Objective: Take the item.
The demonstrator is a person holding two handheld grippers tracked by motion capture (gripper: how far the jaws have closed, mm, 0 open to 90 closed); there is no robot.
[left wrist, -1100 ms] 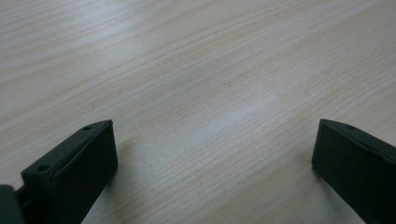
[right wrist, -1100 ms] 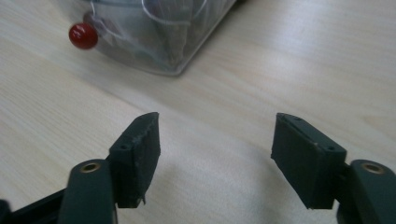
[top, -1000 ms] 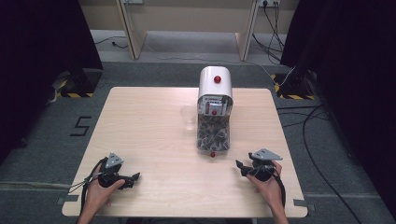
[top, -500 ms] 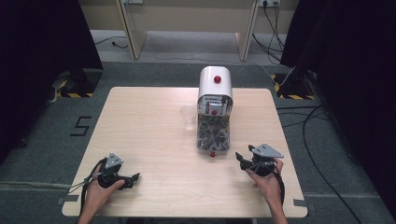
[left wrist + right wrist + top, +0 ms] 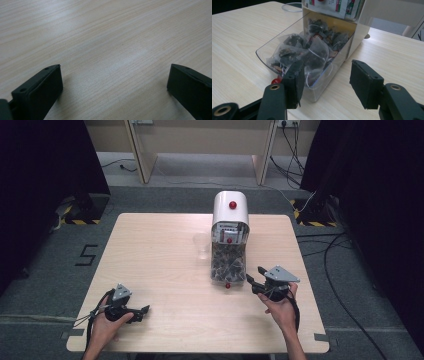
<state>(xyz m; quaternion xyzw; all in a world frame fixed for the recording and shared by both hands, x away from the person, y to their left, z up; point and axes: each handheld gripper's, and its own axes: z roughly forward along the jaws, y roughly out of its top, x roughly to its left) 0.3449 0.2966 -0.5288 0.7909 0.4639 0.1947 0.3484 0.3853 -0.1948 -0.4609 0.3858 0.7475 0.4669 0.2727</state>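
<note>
**Both grippers open beside the tea-bag drawer**

The right gripper (image 5: 324, 85), jaws apart, angles toward the clear plastic drawer (image 5: 287, 50) of mesh tea bags (image 5: 312, 52) under a white rounded dispenser (image 5: 230, 215). The left gripper (image 5: 115, 87) gapes over pale woodgrain surface (image 5: 112, 37).

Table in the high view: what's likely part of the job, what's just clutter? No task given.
Likely in play:
- open drawer of sachets, pulled out of the white dispenser
- right gripper, open, aimed at the drawer
- clear cup beside the dispenser

Idle or background:
- left gripper, open over bare table
- floor cables
</note>
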